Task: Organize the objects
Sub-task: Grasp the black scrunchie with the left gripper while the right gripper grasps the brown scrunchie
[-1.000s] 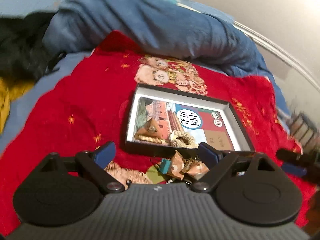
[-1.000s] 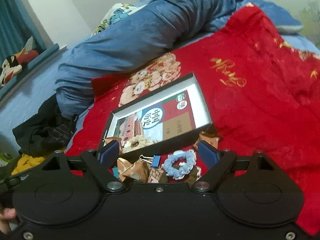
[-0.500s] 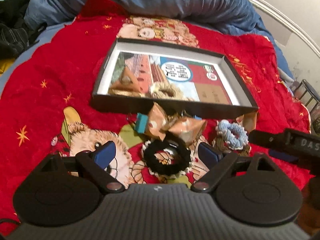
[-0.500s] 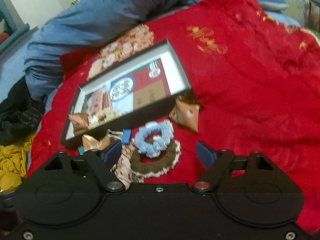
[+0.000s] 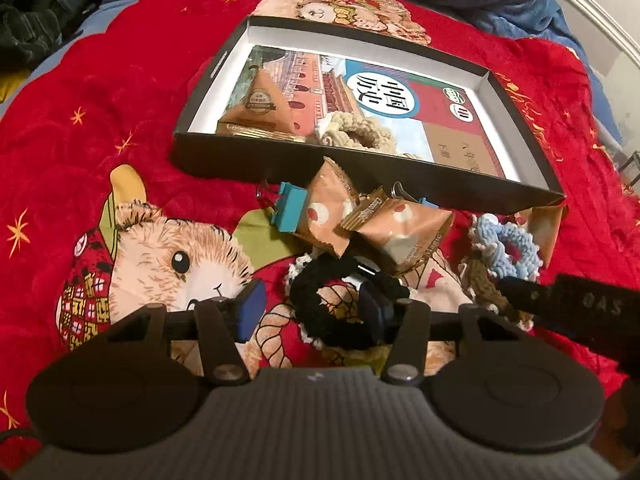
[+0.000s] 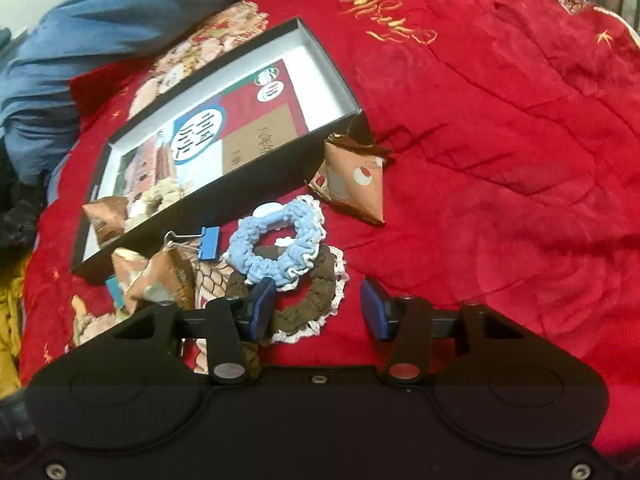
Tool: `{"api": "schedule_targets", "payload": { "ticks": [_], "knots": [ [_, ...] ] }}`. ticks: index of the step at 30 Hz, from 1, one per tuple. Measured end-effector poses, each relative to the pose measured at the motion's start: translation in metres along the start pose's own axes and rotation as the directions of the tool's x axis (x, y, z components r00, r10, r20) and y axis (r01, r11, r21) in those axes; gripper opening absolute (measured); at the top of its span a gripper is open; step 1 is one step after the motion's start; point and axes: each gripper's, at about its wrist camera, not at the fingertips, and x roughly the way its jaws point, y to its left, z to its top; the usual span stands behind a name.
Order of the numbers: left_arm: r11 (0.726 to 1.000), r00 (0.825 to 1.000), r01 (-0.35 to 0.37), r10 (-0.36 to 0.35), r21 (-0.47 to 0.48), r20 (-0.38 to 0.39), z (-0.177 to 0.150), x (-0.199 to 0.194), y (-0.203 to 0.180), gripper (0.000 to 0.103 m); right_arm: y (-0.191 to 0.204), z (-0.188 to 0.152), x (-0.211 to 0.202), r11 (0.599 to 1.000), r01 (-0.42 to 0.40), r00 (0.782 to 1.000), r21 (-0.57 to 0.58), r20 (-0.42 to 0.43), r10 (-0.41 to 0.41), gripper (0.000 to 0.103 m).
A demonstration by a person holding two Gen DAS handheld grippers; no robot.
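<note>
Nearest to me, my left gripper has its jaws closing around the black crocheted hair scrunchie with white edging. The ring lies flat on the red plush blanket between the pads; I see no pad pressing on it, so nothing is gripped.

My right gripper has its jaws closing over the brown crocheted scrunchie with white lace edging. Its left pad sits at the ring's near edge; the right pad stands clear of it over bare blanket.

The light blue crocheted scrunchie overlaps the brown one on its far side.

Count outside the box: three scrunchies, three tan triangular foil snack packets, two binder clips. The teal binder clip and the blue binder clip both lie beside the two packets near the box wall. The third packet lies at the box's right corner, its tip pointing toward me.

Farthest, the shallow black rectangular cardboard box has its long axis running left to right in the left view. It holds one packet, one beige scrunchie and a printed book.
</note>
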Motion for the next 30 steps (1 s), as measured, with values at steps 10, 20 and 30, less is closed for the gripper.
{"api": "schedule_targets", "payload": {
  "ticks": [10,20,30],
  "knots": [
    [0.996,0.997,-0.079,0.079,0.044,0.012,0.001,0.003,-0.006,0.022,0.007,-0.002,0.003,1.000,-0.016,1.000,-0.010,-0.007,0.016,0.016],
    [0.993,0.995,-0.102,0.103,0.054,-0.002,0.001,-0.004,-0.010,0.014,0.005,-0.003,-0.008,0.992,-0.122,0.991,0.023,-0.046,0.123,0.012],
    [0.993,0.993,-0.114,0.114,0.012,0.038,0.002,-0.017,-0.007,0.014,0.015,-0.005,-0.029,0.967,-0.255,0.967,-0.011,-0.011,0.255,0.012]
  ]
}}
